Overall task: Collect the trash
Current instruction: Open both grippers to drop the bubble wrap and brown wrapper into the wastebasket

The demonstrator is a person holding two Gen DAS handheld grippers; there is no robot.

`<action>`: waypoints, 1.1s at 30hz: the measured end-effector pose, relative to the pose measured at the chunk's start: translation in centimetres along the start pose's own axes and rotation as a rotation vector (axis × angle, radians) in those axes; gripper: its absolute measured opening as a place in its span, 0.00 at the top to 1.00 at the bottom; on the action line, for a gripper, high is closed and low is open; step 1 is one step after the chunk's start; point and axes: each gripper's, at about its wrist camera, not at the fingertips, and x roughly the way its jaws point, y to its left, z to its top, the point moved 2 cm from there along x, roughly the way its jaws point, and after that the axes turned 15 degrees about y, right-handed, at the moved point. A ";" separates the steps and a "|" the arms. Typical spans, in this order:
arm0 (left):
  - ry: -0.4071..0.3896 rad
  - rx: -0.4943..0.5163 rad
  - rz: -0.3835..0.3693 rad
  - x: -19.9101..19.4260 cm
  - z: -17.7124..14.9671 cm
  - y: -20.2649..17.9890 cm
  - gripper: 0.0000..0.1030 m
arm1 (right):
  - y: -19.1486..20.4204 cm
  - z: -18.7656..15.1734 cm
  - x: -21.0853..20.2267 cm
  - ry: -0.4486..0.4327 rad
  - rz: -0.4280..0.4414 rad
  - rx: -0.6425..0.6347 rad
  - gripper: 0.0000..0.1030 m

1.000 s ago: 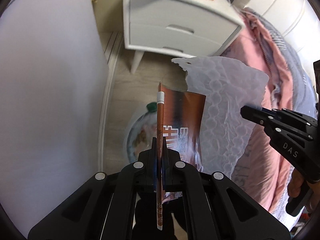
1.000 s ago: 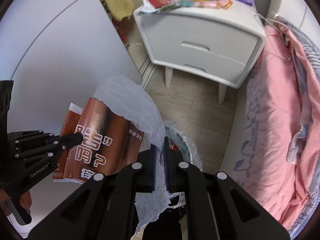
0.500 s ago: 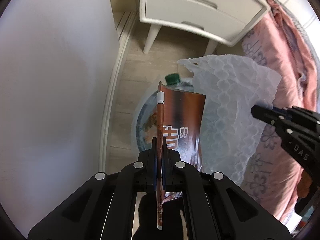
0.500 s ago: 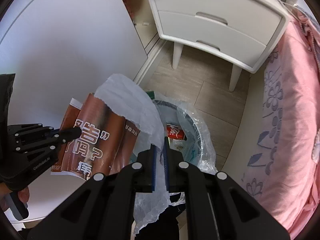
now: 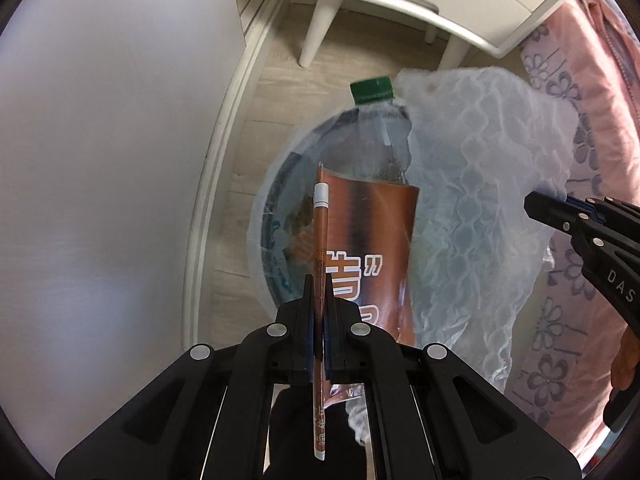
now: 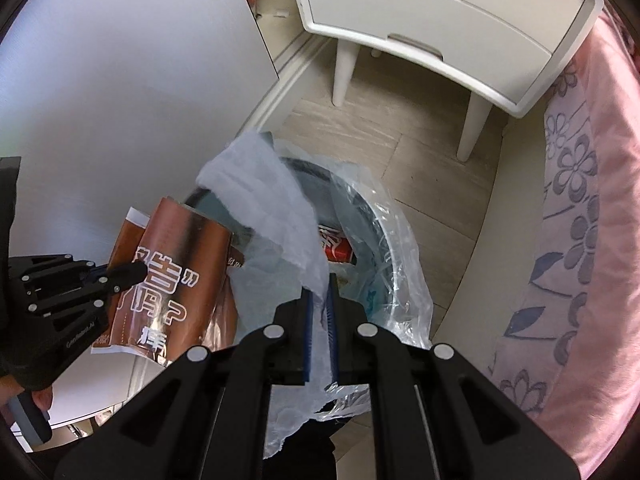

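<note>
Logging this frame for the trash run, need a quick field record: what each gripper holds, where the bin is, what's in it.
left gripper: shut on brown leaflet, held edge-on above the bin
right gripper: shut on white bubble wrap, hanging over the bin
trash bin: round, clear liner, on the wood floor below both grippers
bin contents: clear bottle with green cap, red wrapper
nearby: white nightstand beyond the bin, pink bedding on the right
release: not yet done on either side
</note>
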 end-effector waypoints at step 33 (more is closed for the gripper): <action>0.125 -0.007 0.094 10.2 3.2 -1.8 0.97 | -0.8 3.1 10.6 0.121 -0.045 -0.121 0.91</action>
